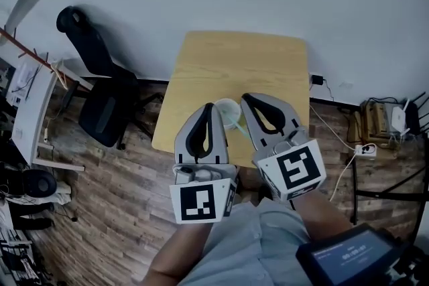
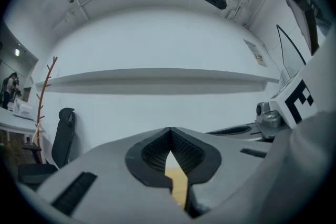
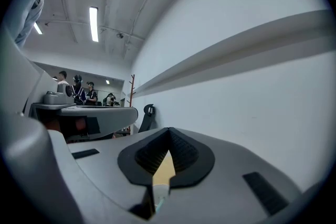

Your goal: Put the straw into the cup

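A pale translucent cup [image 1: 226, 113] stands near the front edge of the wooden table [image 1: 234, 57], between my two grippers. A pale green straw [image 1: 239, 124] shows at the cup's right rim, against the inner side of the right gripper; I cannot tell if it rests inside the cup. My left gripper [image 1: 211, 106] is just left of the cup, jaws shut with nothing in them [image 2: 169, 129]. My right gripper [image 1: 245, 97] is just right of the cup, also shut at the tips [image 3: 169, 129]. Through its jaw gap a whitish-green bit [image 3: 158, 194] and table wood show.
A black office chair [image 1: 100, 90] stands left of the table. Cables, a power strip [image 1: 365, 148] and boxes lie on the floor at right. A dark screen device [image 1: 348, 256] sits at bottom right. A white wall lies behind the table.
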A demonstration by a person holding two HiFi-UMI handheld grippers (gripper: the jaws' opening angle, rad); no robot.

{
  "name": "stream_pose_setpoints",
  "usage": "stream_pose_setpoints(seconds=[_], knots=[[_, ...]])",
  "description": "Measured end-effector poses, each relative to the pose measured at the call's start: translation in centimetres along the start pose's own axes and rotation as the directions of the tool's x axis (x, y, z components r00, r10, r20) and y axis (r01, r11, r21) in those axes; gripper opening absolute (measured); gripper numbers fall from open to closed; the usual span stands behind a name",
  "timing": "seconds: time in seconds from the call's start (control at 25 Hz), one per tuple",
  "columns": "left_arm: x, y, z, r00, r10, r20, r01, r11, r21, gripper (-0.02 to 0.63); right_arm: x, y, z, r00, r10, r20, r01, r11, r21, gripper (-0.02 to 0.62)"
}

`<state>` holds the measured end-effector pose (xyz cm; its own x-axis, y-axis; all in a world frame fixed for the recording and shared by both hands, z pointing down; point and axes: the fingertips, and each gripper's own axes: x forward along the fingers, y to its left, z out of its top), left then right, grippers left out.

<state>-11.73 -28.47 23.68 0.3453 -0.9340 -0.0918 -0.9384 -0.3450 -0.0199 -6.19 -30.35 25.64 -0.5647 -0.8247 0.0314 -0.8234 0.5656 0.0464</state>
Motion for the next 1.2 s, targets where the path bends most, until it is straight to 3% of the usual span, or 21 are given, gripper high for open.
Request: stream_pose_setpoints(seconds=[0.16, 1.2], knots=[[-0.2, 0.1, 0.8, 0.999, 0.003, 0.032, -0.003, 1.000, 0.014, -0.003, 0.0, 0.2, 1.1, 0.999, -0.002, 0.033, 0.002, 1.000, -0.005, 0.002], [0.6, 1.0, 0.4, 1.000, 0.020, 0.022, -0.020, 1.000, 0.012, -0.003, 0.8, 0.1, 1.1, 0.999, 0.016, 0.042, -0.014, 0.999, -0.042, -0.002]])
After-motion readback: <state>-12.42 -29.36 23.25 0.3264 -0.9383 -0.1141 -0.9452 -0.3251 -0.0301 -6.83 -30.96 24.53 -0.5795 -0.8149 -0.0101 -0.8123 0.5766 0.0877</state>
